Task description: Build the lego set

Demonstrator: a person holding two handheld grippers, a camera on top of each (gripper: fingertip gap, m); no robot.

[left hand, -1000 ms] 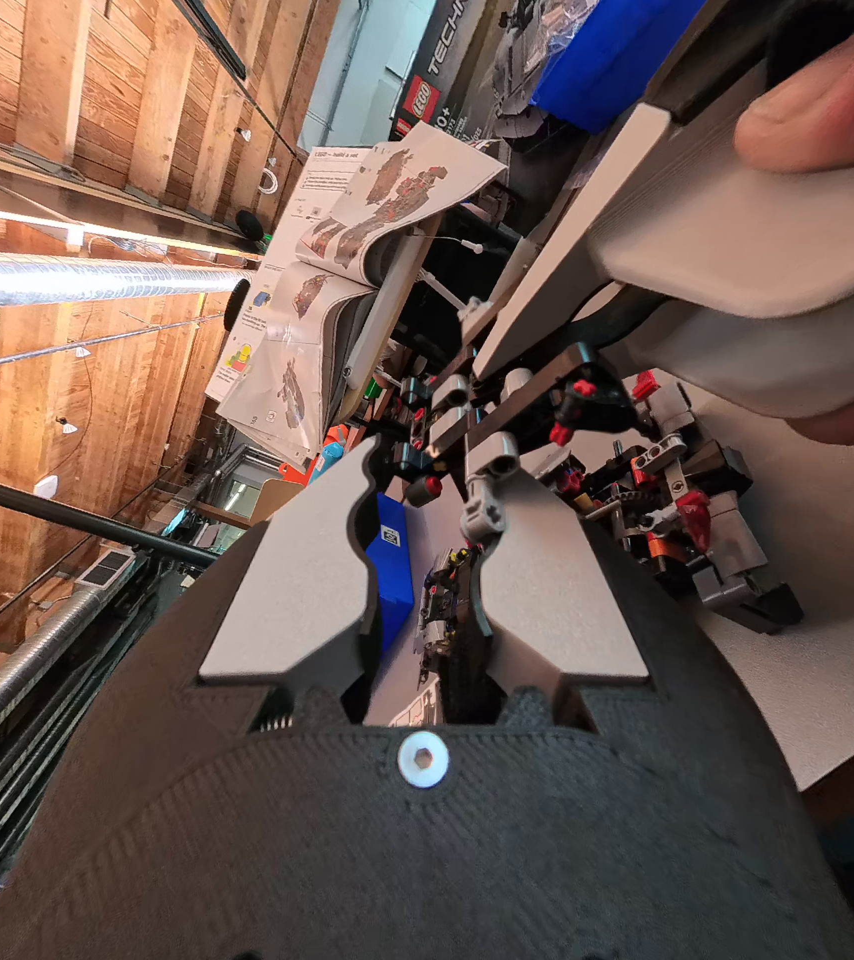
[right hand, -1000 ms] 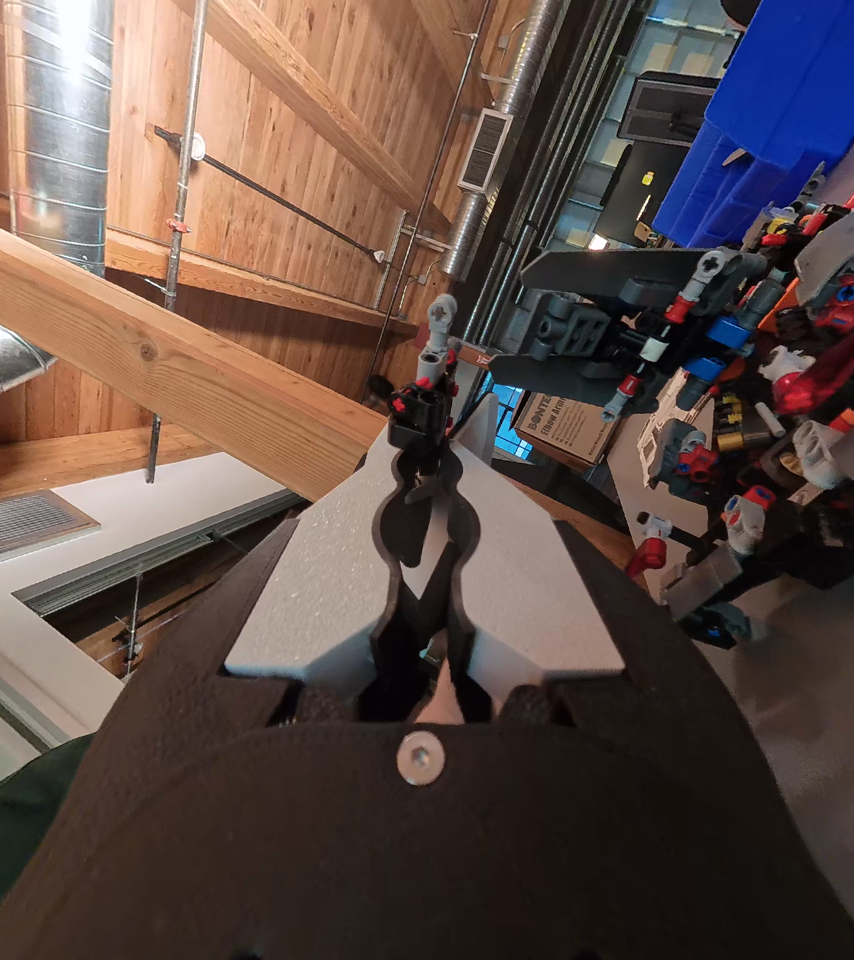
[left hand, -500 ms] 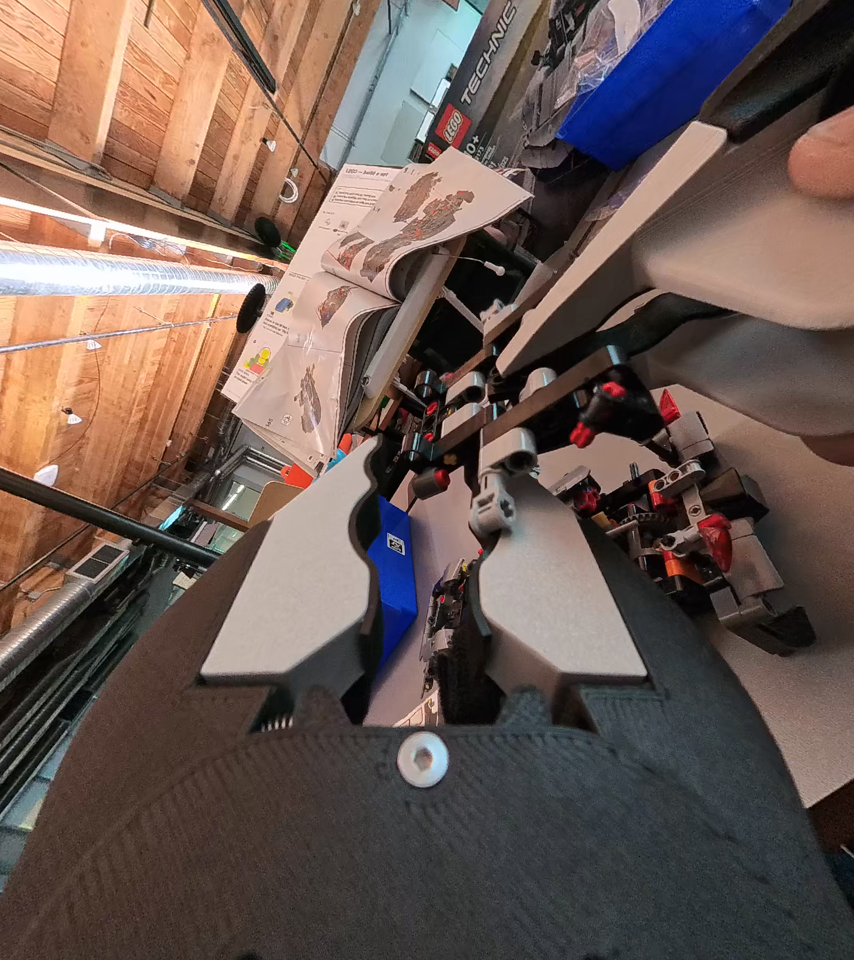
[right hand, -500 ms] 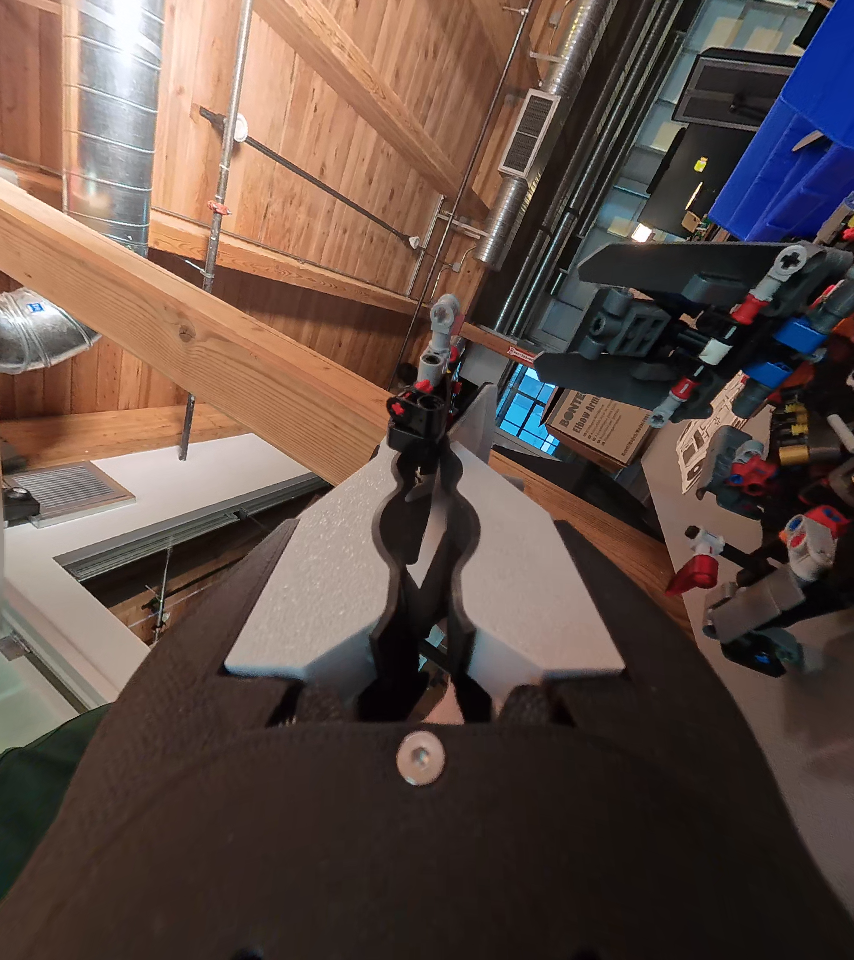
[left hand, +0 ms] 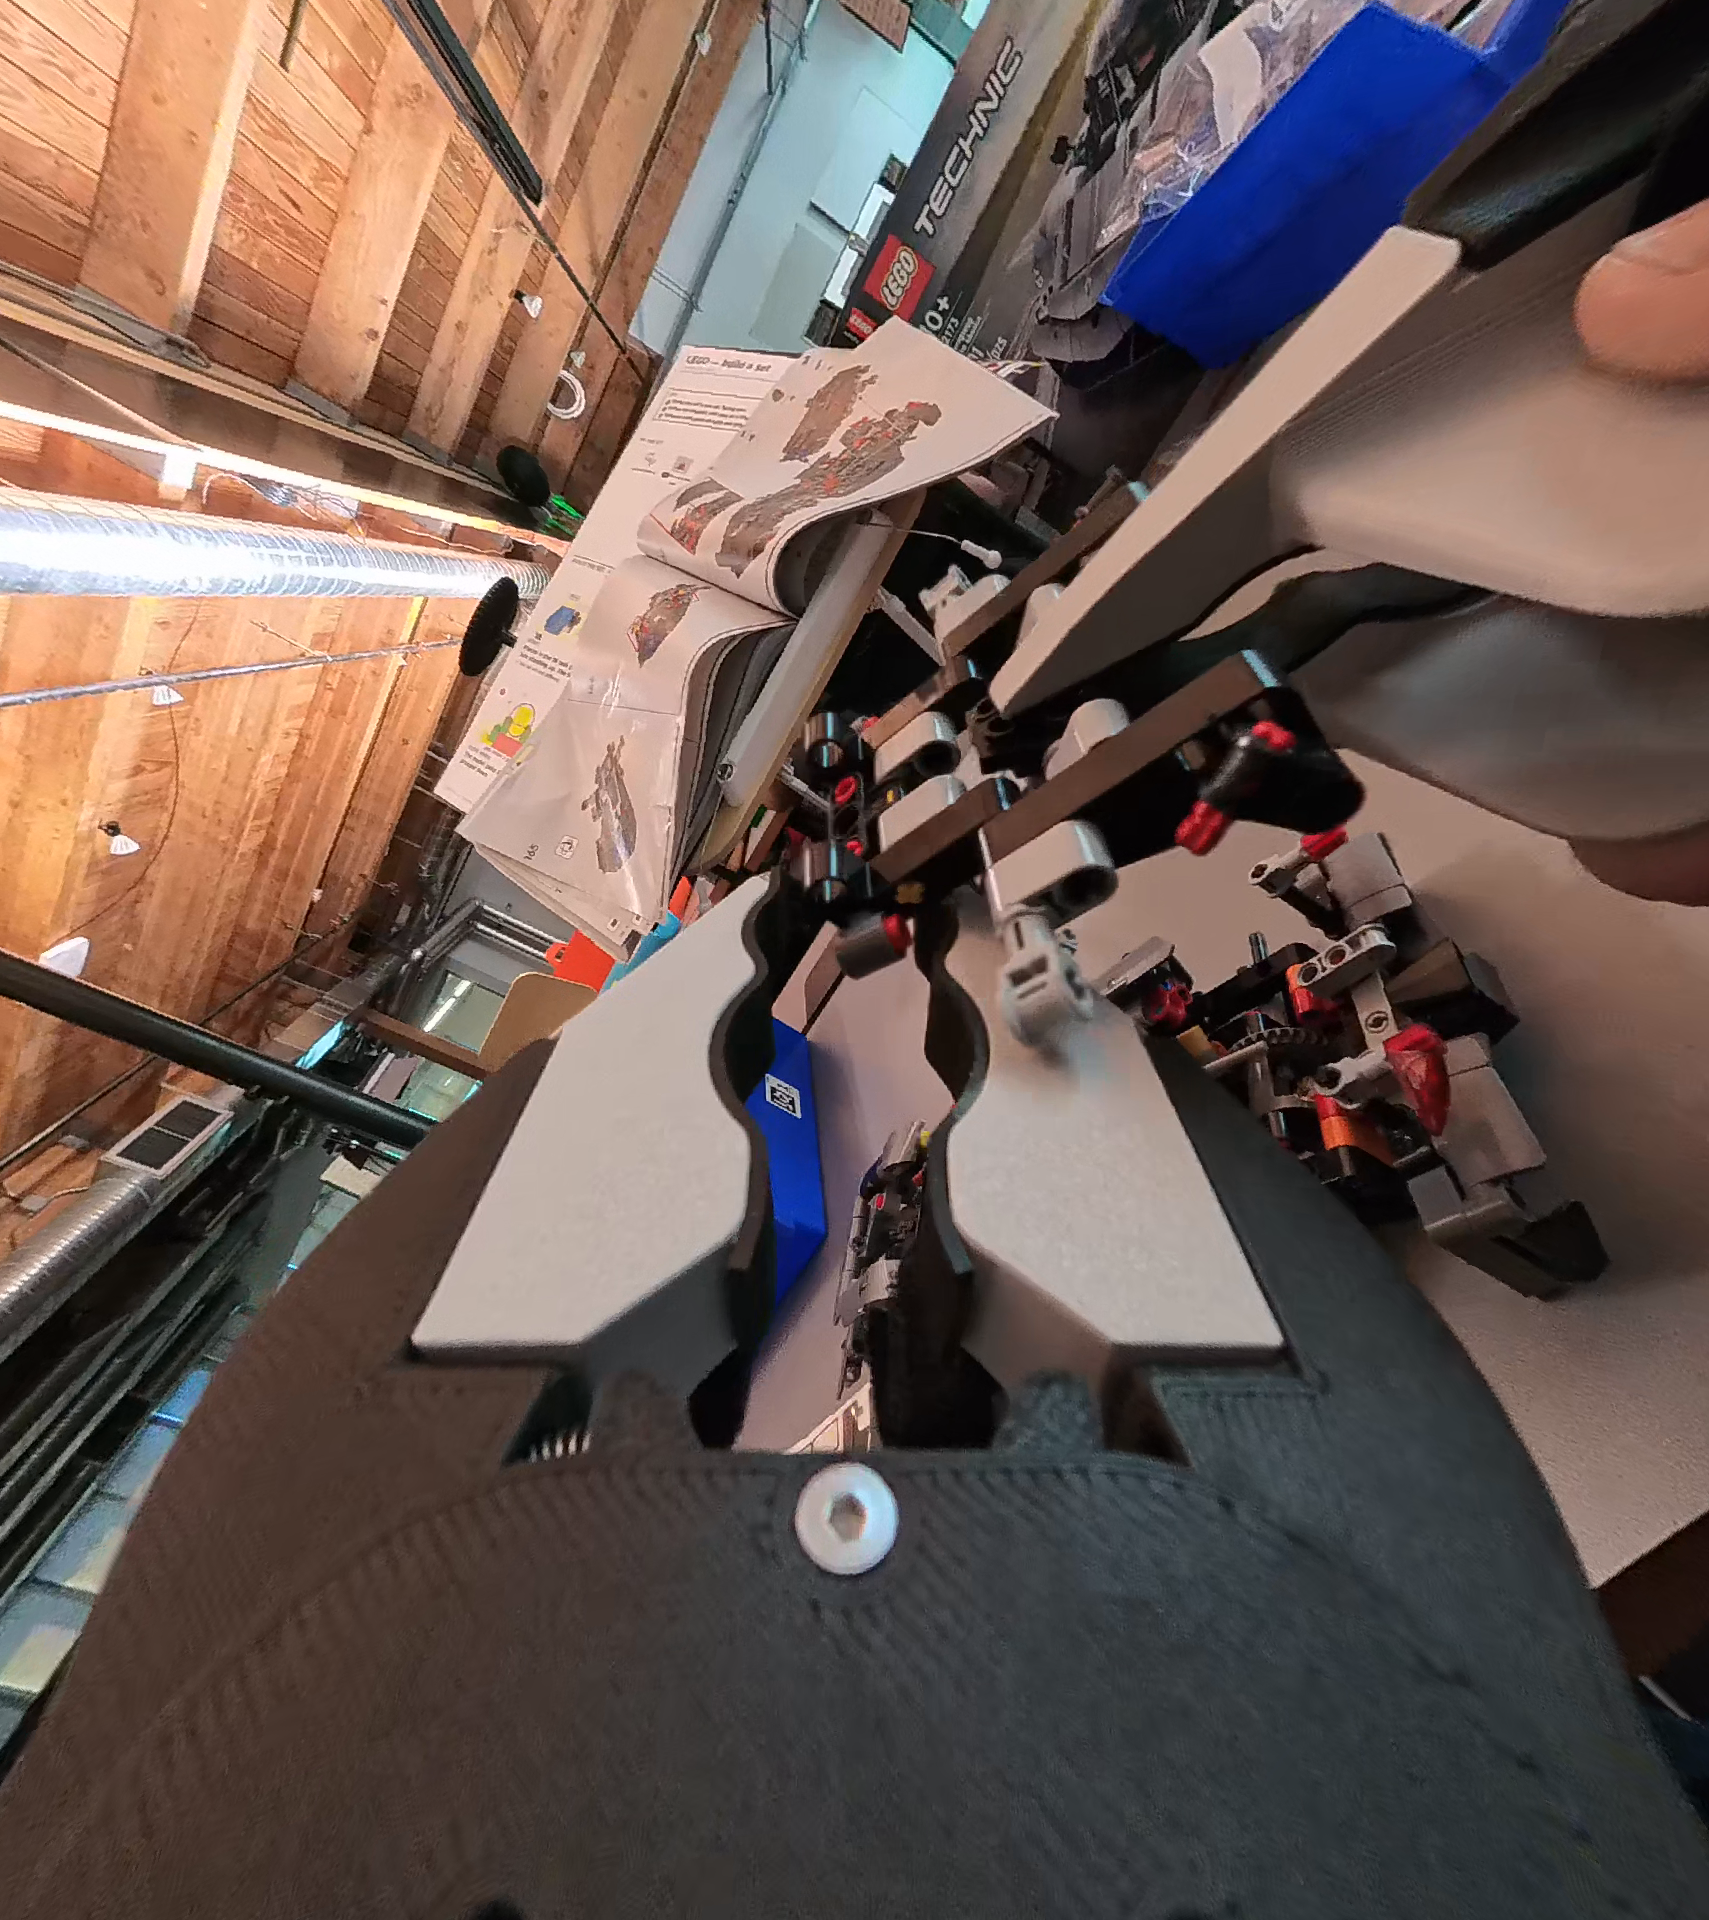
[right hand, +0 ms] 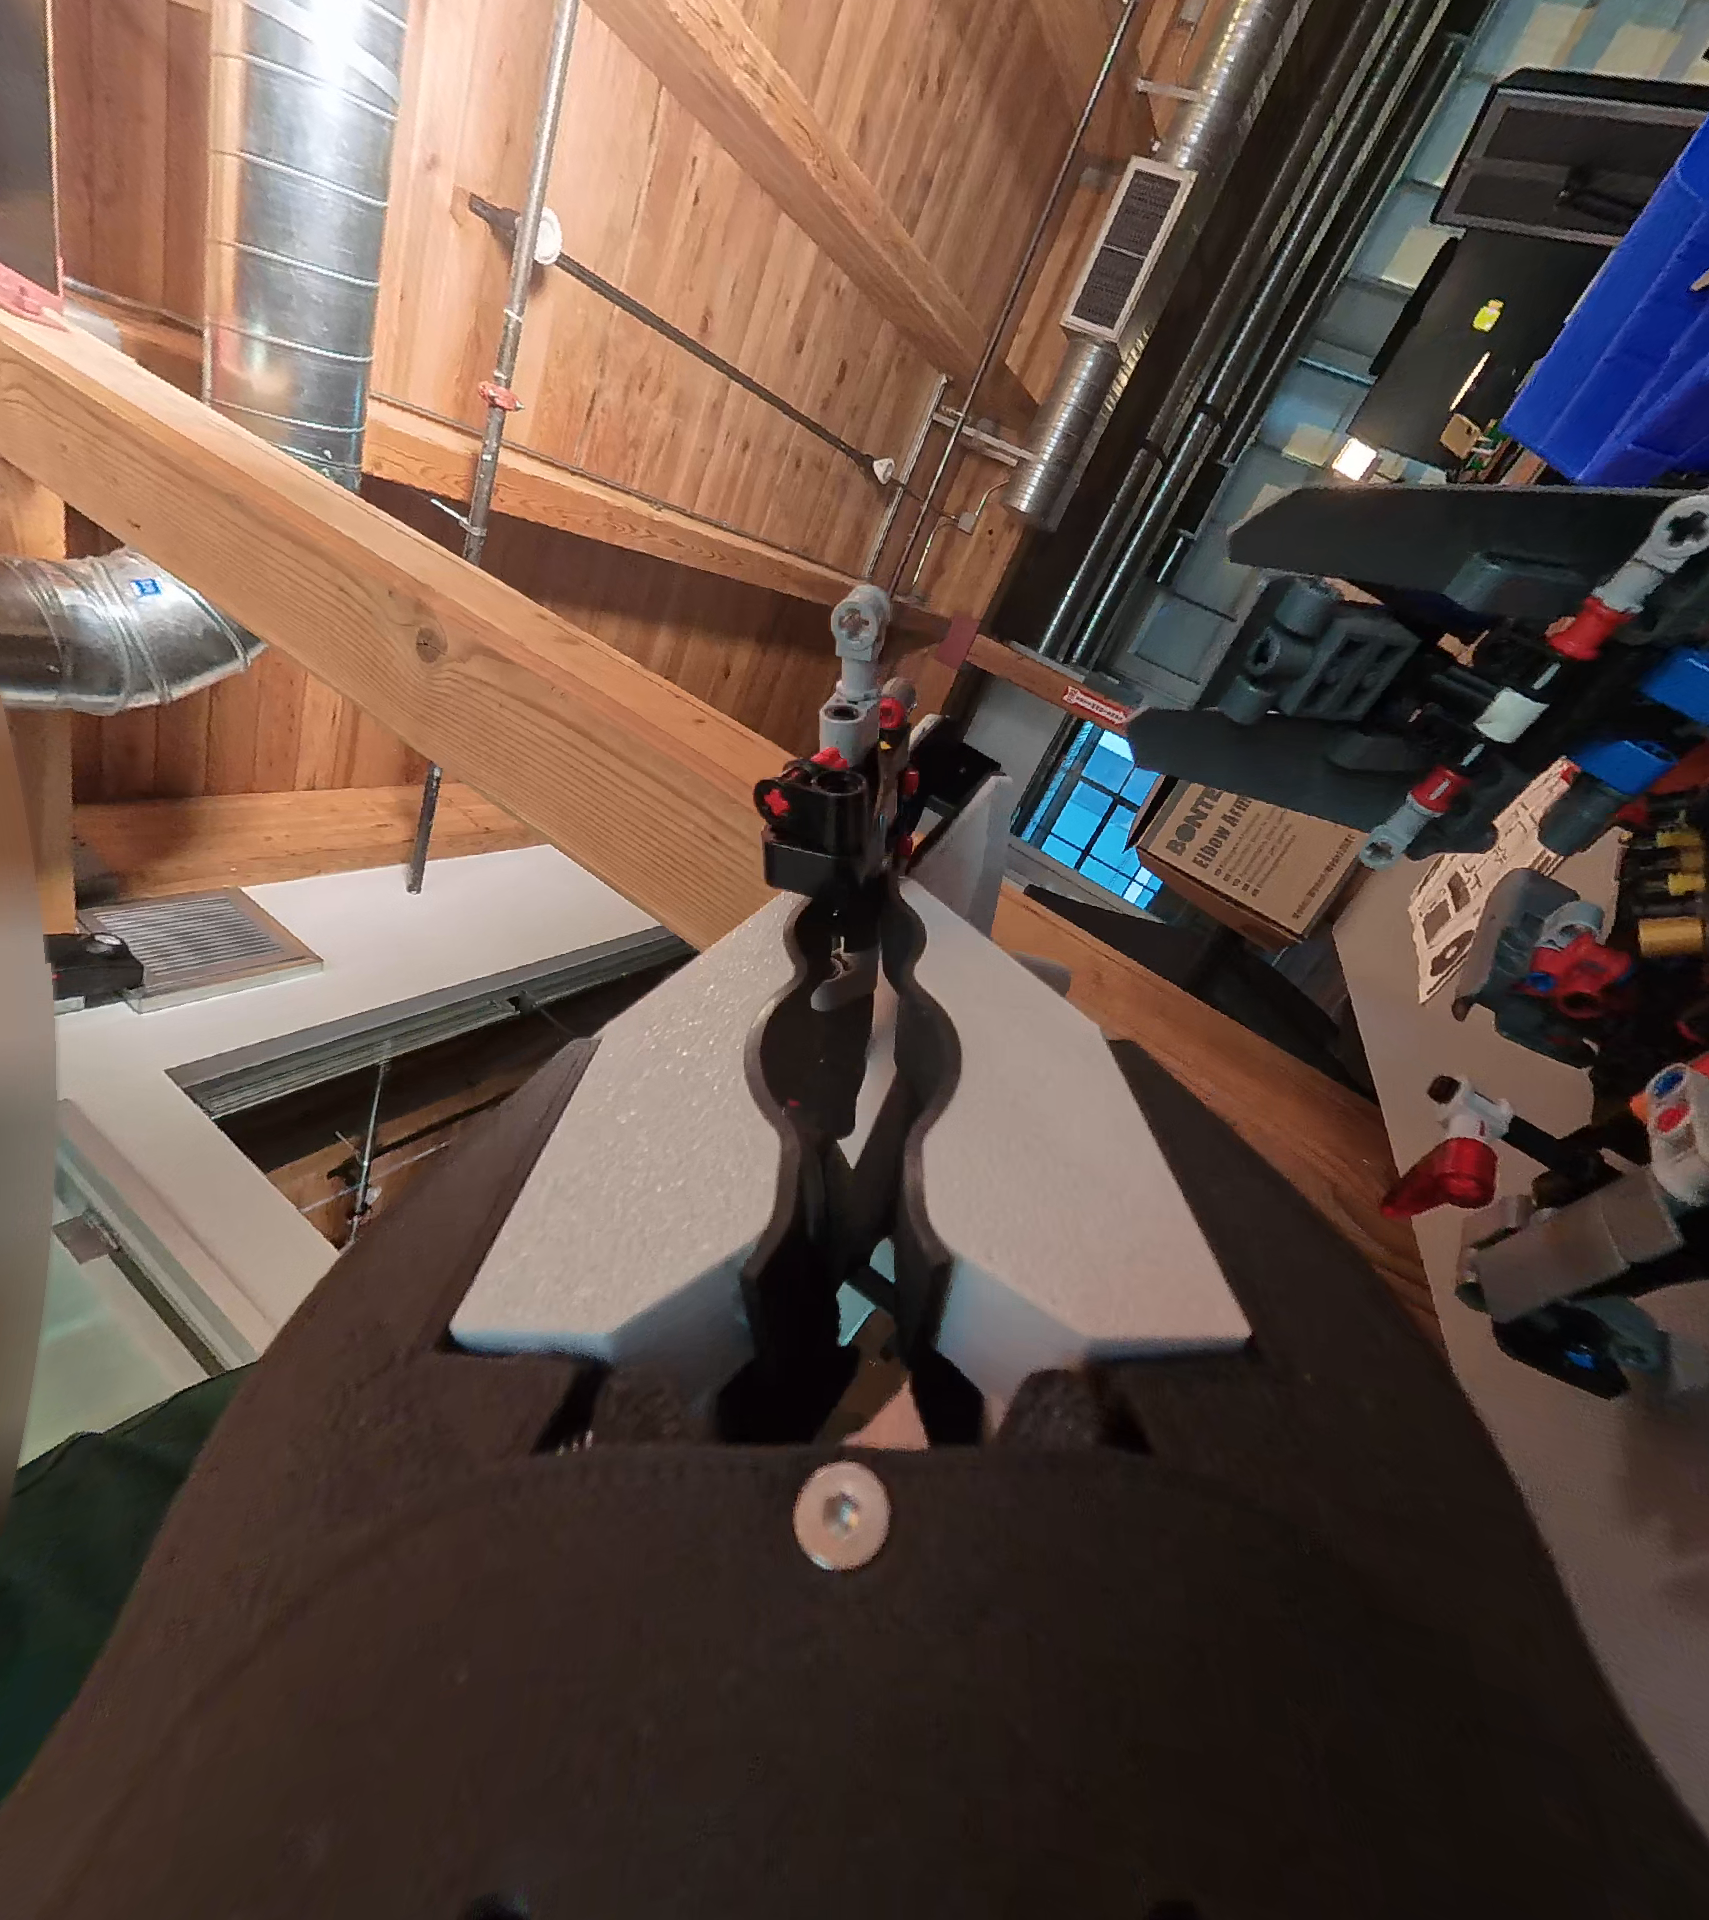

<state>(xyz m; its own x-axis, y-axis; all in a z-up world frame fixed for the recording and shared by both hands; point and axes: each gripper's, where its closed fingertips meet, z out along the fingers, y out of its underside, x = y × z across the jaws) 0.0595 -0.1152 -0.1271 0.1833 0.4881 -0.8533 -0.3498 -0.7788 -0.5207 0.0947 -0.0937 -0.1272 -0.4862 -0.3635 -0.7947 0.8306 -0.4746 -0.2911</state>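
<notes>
Both views are bright and warm. A strip light (left hand: 102,436) glares at nine o'clock in the left view, flaring off the duct (left hand: 206,561). Wide-angle bending warps the edges. A thumb (left hand: 1702,281) at two o'clock is blurred.

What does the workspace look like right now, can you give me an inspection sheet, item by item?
Surface: grey table, wooden edge.
Job's things: black sub-assembly clamped in the right gripper; larger lego model on the table; open instruction booklet propped behind.
Clutter: blue bins, set box, cardboard box.
Grippers: left gripper open, empty, near the sub-assembly; right shut.
Cables: nothing seen.
Surroundings: wooden walls, metal ducts.
</notes>
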